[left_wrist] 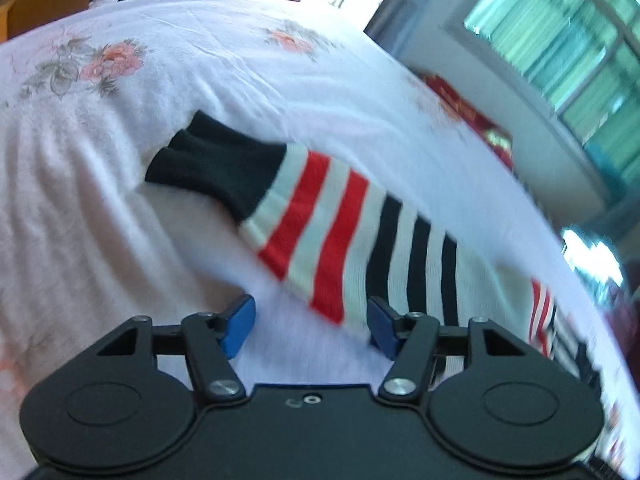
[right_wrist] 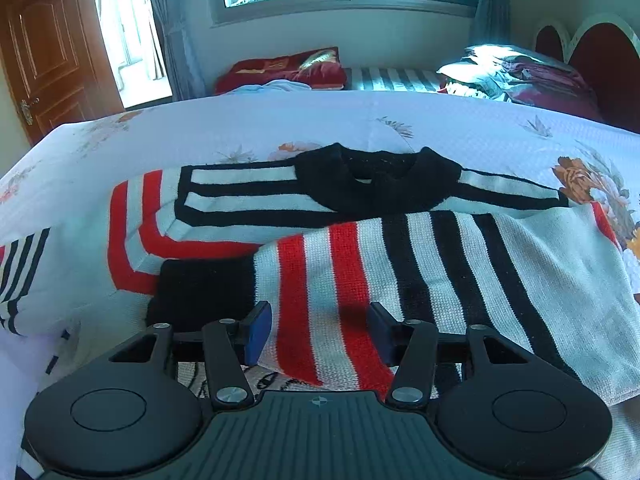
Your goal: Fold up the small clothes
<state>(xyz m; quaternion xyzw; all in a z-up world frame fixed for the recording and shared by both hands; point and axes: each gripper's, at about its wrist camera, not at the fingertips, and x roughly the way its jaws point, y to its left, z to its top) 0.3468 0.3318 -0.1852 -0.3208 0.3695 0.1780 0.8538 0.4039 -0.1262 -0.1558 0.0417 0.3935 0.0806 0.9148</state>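
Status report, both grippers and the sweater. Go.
Left gripper open, empty, over the outstretched sleeve. Right gripper open above the sleeve folded across the sweater. Nothing in the way on the bedspread.

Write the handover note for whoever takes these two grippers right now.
Left gripper: open, empty, over the sheet beside the unfolded sleeve.
Right gripper: open, empty, above the other sleeve.
Striped sweater lies flat on the bed, collar away from you.
Done: one sleeve folded across the body.
Left: fold the outstretched sleeve in, then fold the body.
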